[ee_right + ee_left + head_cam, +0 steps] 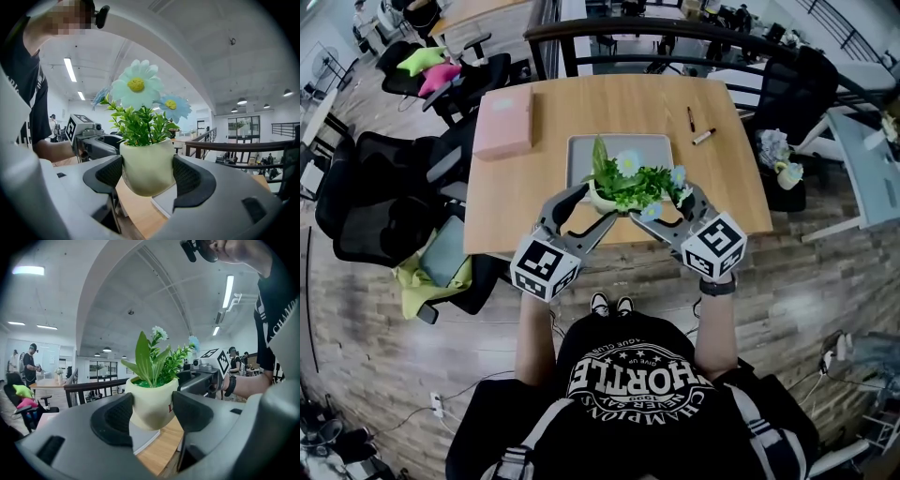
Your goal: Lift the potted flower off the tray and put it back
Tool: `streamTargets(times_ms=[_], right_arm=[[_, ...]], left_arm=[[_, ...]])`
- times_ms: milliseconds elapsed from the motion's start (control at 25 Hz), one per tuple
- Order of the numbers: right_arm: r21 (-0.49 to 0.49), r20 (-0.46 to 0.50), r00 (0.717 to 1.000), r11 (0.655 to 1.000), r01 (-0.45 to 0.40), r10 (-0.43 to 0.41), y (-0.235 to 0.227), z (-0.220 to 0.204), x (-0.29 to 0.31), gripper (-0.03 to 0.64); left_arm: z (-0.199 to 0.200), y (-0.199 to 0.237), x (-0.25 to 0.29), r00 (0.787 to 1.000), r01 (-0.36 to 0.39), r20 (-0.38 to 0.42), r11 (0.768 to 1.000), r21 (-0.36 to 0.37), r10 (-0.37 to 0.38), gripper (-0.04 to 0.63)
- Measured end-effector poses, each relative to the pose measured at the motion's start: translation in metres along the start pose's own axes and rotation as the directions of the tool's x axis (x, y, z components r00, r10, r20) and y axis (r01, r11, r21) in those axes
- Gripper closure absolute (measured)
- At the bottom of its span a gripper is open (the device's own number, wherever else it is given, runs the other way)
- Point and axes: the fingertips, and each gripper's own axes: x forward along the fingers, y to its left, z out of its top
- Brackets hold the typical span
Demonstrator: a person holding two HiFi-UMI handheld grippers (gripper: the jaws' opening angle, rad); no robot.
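Left hand-held gripper [591,206] and right hand-held gripper [670,208] of mine each pinch the potted flower [623,183] from opposite sides, raised over the tray [652,145].

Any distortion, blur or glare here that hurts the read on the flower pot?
Head view: heavy fisheye bending at the edges, even light on the table. Left gripper view: potted flower sharp, dark rounded corners, ceiling lamps bright but no glare. Right gripper view: equally sharp, same dark corners.
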Motion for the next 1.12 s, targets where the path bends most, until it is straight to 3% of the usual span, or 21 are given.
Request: streamTargets(times_ms=[520, 1120], right_arm=[[0.040, 0.000, 1.000, 0.999, 0.012, -0.012, -0.014, -0.011, -0.028, 0.259], [0.028, 0.022, 0.999, 0.999, 0.046, -0.046, -0.017, -0.004, -0.028, 0.259]], left_arm=[[-0.001, -0.024, 0.022, 0.999, 0.021, -0.024, 1.000, -0.018, -0.021, 0.310], [0.005, -0.019, 0.025, 0.999, 0.051, -0.003, 0.999, -0.002, -0.051, 0.310]])
